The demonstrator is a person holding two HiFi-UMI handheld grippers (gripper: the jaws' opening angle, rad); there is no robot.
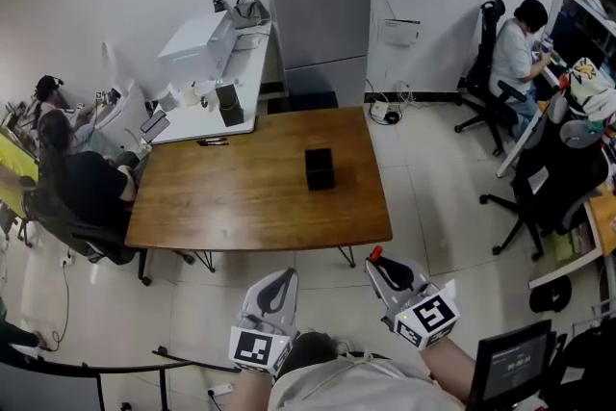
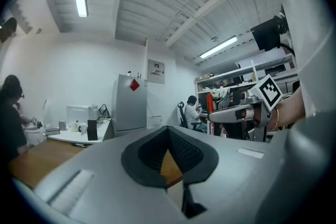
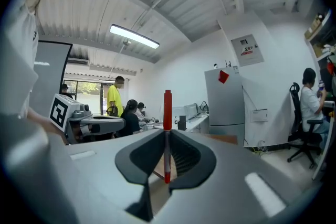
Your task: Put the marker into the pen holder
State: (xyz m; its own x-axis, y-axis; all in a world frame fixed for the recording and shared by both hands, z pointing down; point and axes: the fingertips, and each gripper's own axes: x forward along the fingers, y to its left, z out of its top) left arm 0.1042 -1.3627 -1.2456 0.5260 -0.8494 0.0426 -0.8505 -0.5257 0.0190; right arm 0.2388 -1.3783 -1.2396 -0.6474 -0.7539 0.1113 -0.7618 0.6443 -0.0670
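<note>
Pinching a slim red marker (image 3: 167, 128), right gripper (image 1: 378, 258) and closed, empty left gripper (image 1: 288, 276) hover off the brown wooden table's (image 1: 241, 207) near edge.

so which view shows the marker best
The right gripper view: the red marker stands full length, clamped in the right claw. The head view shows only its red tip; the left gripper view doesn't show it clearly.
</note>
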